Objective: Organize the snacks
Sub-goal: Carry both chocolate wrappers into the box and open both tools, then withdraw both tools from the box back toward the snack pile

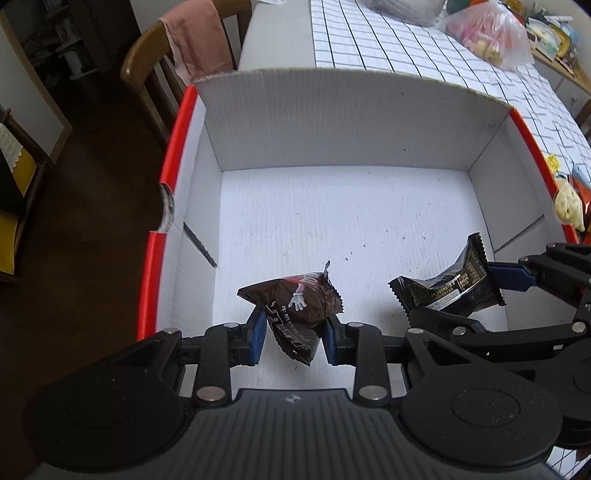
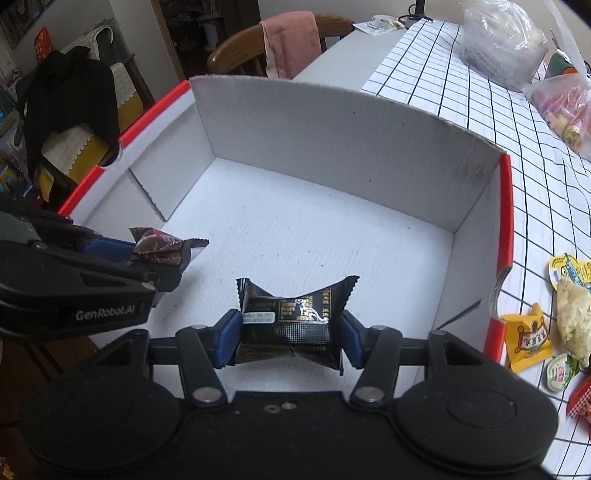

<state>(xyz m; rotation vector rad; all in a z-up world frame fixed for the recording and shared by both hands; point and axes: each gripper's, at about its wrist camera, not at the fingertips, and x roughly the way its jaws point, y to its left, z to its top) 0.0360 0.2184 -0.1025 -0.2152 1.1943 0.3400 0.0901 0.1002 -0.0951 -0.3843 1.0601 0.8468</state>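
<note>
Left wrist view gives me my left gripper (image 1: 293,334) clamped on a brown snack packet (image 1: 295,314), blue pads pressing its lower half from both sides while the crimped top sticks up above them. It hangs just over the near part of the white floor of the box (image 1: 332,125), a white cardboard carton with red rims along its side walls. Off to the right in the same view I see my right gripper (image 1: 476,299) pinching a black packet (image 1: 450,286), also low over the box floor, near the right wall. Right wrist view confirms that grip: the black packet (image 2: 291,325) sits crosswise between the two blue pads, squeezed at both ends so its sides pucker inward, with gold print facing me. Whether either packet touches the floor I cannot tell. My left gripper (image 2: 147,258) shows at the left edge there, the brown packet (image 2: 166,247) poking out past its tip. The two packets are near each other but apart. The box stands on a table (image 2: 461,92) under a grid-patterned cloth; loose snacks (image 2: 528,336) lie just outside the right wall, and a plastic bag (image 1: 487,33) sits farther back. A chair (image 1: 147,55) with a pink cloth (image 1: 195,40) over its back stands behind the box.
</note>
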